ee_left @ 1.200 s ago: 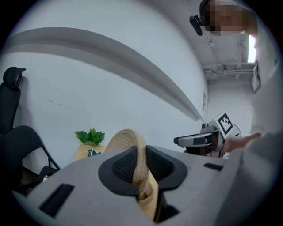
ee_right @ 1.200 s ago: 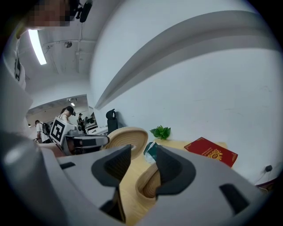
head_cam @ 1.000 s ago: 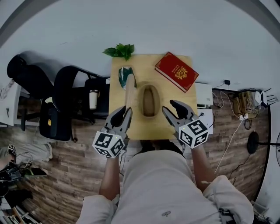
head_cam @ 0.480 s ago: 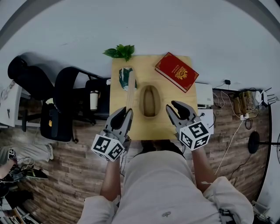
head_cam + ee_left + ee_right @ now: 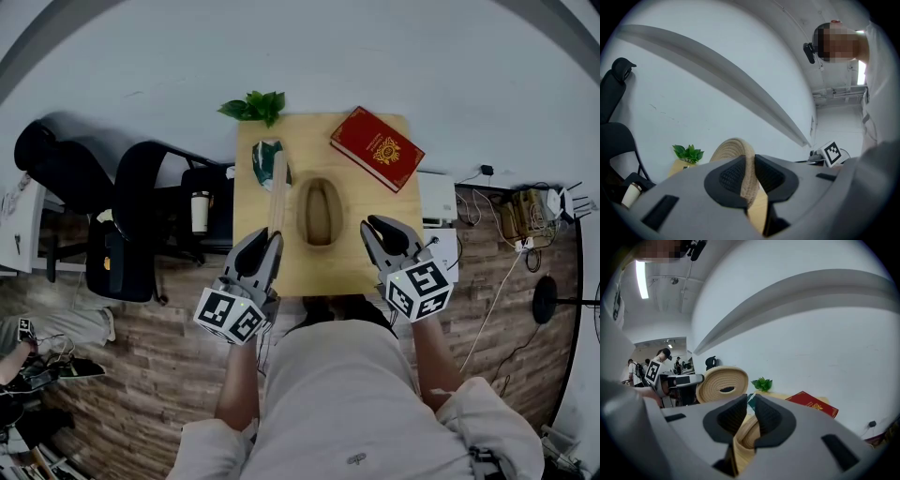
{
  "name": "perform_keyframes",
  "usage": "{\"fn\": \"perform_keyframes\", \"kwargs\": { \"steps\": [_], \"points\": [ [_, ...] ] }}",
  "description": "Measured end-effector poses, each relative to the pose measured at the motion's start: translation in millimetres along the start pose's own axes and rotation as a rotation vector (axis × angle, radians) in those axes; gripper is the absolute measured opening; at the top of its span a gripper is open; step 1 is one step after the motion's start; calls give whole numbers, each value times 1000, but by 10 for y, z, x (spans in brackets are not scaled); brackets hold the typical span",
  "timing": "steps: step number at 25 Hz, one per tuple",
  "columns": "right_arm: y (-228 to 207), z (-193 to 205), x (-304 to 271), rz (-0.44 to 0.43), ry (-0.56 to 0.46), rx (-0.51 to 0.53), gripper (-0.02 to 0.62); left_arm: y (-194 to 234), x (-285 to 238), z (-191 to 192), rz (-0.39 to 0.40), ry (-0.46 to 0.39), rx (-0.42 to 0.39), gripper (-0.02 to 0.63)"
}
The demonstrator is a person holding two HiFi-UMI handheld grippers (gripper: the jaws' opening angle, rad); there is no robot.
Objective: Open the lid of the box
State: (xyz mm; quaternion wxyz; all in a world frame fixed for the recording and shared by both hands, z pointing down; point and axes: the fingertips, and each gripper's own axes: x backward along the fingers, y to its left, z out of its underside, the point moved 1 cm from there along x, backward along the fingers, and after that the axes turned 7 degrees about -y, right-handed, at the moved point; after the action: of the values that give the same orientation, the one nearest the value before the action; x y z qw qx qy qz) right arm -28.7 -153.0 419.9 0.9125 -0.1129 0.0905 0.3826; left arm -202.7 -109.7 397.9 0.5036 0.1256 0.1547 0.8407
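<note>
An oval woven box [image 5: 320, 211] stands uncovered in the middle of the small wooden table [image 5: 375, 192]. Its woven lid [image 5: 277, 192] stands on edge left of the box, with my left gripper [image 5: 265, 244] shut on its near rim. In the left gripper view the lid [image 5: 740, 154] sits pinched between the pads. My right gripper [image 5: 378, 231] hovers to the right of the box, apart from it. Its jaws are closing with nothing between them. In the right gripper view the box [image 5: 747, 432] shows beyond the narrow gap, and the raised lid [image 5: 723, 384] is at the left.
A red book [image 5: 377, 149] lies at the table's far right corner, a small green plant [image 5: 255, 106] at the far left edge. A dark green object [image 5: 263, 157] sits partly behind the lid. Black chairs [image 5: 141, 187] and a cup [image 5: 199, 212] stand left of the table.
My right gripper has drawn away from the box to the right and its jaws have narrowed. The left gripper still holds the lid on edge, almost unmoved.
</note>
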Motion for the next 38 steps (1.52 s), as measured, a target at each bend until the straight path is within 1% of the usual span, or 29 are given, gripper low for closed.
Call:
{"fn": "perform_keyframes", "kwargs": {
  "steps": [14,17,31,38],
  "points": [
    [-48,-13,35,15,-5,2,29,-10,-38,10,11,5,4,63],
    [-46,-12,40,13,-1,6,29,-15,-51,16,10,3,16,63],
    [-73,0,65,23,3,5,18,-39,-64,25,18,6,15,63],
    [-87,10,74,36,1,2,0,-59,-55,27,23,6,20,63]
  ]
}}
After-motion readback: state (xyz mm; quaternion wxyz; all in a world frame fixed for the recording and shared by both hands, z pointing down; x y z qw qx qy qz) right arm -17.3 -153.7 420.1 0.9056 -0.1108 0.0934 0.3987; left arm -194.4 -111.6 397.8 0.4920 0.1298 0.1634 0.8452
